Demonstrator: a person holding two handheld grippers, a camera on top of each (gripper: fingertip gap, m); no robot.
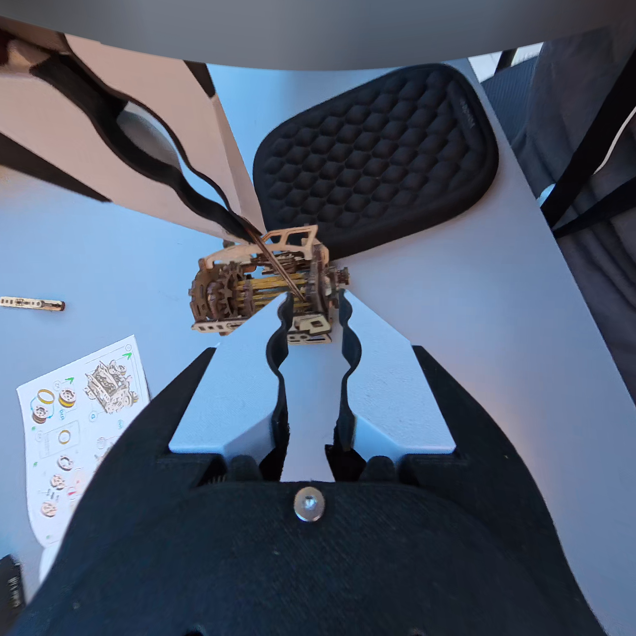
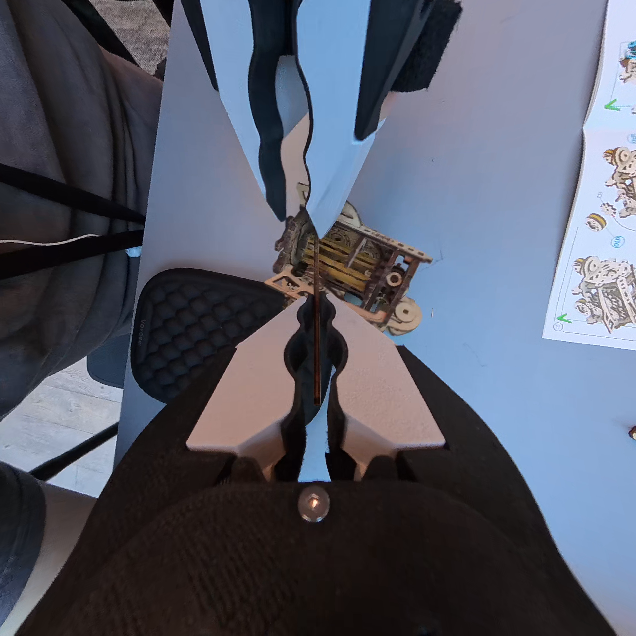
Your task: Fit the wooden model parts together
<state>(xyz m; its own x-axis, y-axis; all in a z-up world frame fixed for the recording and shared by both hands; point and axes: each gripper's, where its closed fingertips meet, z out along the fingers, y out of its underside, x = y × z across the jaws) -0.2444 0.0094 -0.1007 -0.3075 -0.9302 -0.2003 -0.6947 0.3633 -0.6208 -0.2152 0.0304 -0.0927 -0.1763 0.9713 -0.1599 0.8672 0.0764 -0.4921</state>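
Black housing of the left gripper [image 1: 315, 299] fills the bottom of the left wrist view, and its two pale fingers with wavy black pads run up to the centre of the frame. The jaws stand narrowly apart and clasp the near corner of the wooden model [image 1: 268, 285], a small vehicle-like frame with dark gears on its left side and yellow bands stretched across its middle. It sits at the centre of the frame on the grey table [image 1: 430, 309], its far edge touching a black quilted pad [image 1: 375, 158] in the upper right. From the upper left the right gripper [image 1: 253, 237] reaches in, closed on a thin wooden rod [image 1: 280, 268] that slants down into the model among the yellow bands. A small wooden strip [image 1: 32, 303] lies alone at the left edge, and an instruction sheet [image 1: 82, 430] lies at lower left.

In the right wrist view the right gripper [image 2: 316, 311] occupies the bottom, fingers pinched tight on the rod [image 2: 316, 344], which runs straight up the middle of the frame into the model [image 2: 351, 265]. The left gripper [image 2: 299, 213] comes down from the top, its tips on the model's upper end. The pad [image 2: 196, 327] lies at left centre, the sheet [image 2: 605, 241] along the right edge, and a person's dark clothing [image 2: 69, 172] fills the left side.
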